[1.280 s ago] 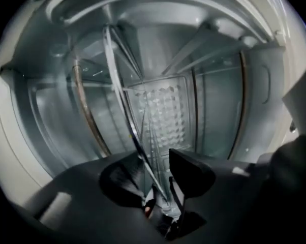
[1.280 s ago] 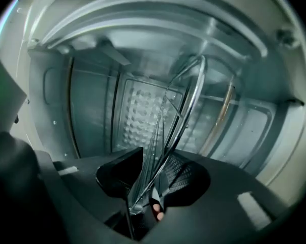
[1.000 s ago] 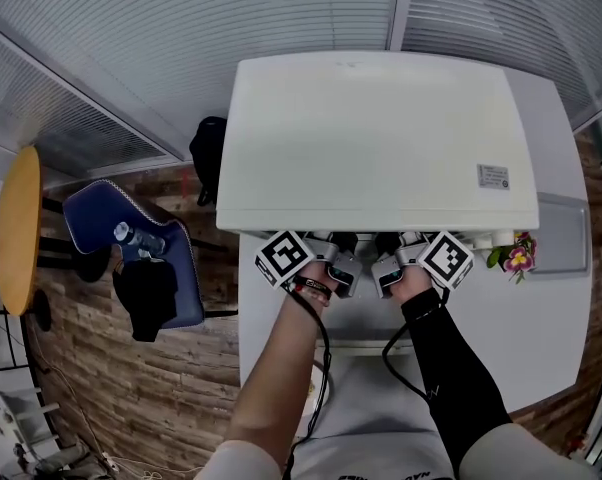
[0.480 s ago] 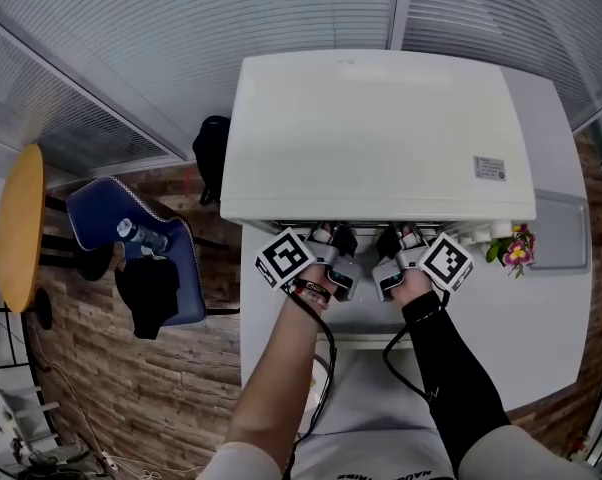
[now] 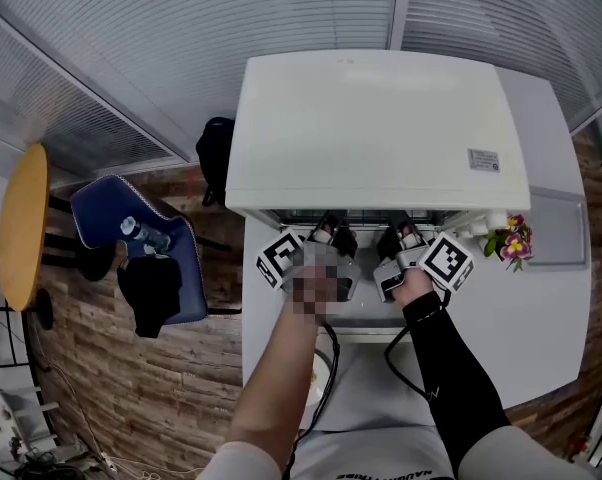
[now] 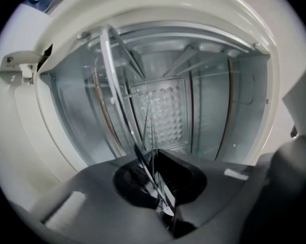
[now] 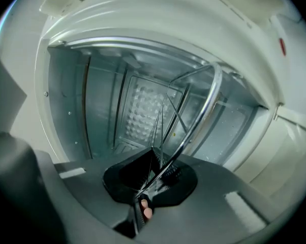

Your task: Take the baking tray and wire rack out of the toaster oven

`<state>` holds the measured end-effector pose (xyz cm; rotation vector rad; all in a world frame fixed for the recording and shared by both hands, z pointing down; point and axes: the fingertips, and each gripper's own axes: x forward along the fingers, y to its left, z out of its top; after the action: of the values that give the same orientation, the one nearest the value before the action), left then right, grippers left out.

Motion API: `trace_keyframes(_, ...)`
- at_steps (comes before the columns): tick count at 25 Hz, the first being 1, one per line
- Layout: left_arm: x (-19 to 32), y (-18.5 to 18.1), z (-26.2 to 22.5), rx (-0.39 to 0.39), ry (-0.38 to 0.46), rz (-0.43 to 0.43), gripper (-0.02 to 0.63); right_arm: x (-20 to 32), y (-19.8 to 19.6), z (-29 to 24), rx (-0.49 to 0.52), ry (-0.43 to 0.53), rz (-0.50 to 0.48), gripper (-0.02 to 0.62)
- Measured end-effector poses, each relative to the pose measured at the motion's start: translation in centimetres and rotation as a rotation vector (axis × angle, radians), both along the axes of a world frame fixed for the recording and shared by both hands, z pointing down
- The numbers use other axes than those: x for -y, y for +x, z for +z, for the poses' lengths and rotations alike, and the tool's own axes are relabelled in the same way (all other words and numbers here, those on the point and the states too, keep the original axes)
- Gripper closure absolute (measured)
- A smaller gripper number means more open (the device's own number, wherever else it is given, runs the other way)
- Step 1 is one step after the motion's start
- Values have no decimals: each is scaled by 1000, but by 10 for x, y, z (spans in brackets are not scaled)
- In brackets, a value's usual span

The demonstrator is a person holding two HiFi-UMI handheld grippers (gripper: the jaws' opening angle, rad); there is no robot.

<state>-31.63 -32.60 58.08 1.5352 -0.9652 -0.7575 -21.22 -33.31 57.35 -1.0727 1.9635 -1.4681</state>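
A white toaster oven (image 5: pixel 376 133) stands on a white table (image 5: pixel 541 308), seen from above, with its front towards me. Both grippers sit side by side at its open mouth. My left gripper (image 5: pixel 333 232) is shut on the front wire of the wire rack (image 5: pixel 366 218), and my right gripper (image 5: pixel 399 234) is shut on the same wire further right. In the left gripper view the rack (image 6: pixel 112 85) runs edge-on from the jaws (image 6: pixel 155 179) into the shiny cavity. The right gripper view shows the rack (image 7: pixel 206 105) the same way, pinched in its jaws (image 7: pixel 153 179). I see no baking tray.
The oven's lowered door (image 5: pixel 366 318) lies under my hands. A small bunch of flowers (image 5: pixel 511 240) and a grey mat (image 5: pixel 561 230) sit at the oven's right. Left of the table are a blue chair with a bottle (image 5: pixel 131 258) and a round yellow tabletop (image 5: pixel 21 228).
Both grippers have drawn back slightly from the oven's front, and a narrow strip of the rack now shows between the oven's edge and the grippers.
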Motion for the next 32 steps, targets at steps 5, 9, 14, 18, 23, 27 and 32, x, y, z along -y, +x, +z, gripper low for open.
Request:
trace_keyframes(5, -14, 2, -2, 6, 0, 10, 543, -15, 5, 1, -17, -17, 10, 592)
trace_keyframes(9, -18, 1, -1, 6, -2, 11, 543, -18, 3, 1, -8, -17, 2, 592)
trace_keyframes(14, -32, 3, -2, 4, -4, 19, 543, -32, 4, -1, 10, -15, -3, 592)
trace_keyframes(18, -37, 4, 2, 5, -5, 22, 543, -38, 9, 8, -22, -43, 8, 592)
trace_keyframes(23, -46, 6, 4, 9, -9, 31, 543, -46, 6, 5, 21, -25, -1, 592)
trace_keyframes(27, -58, 7, 3, 5, -15, 36, 543, -57, 7, 4, 16, -26, -2, 592)
trace_keyframes(32, -70, 8, 4, -4, -14, 43, 543, -71, 12, 8, -5, -57, 15, 592)
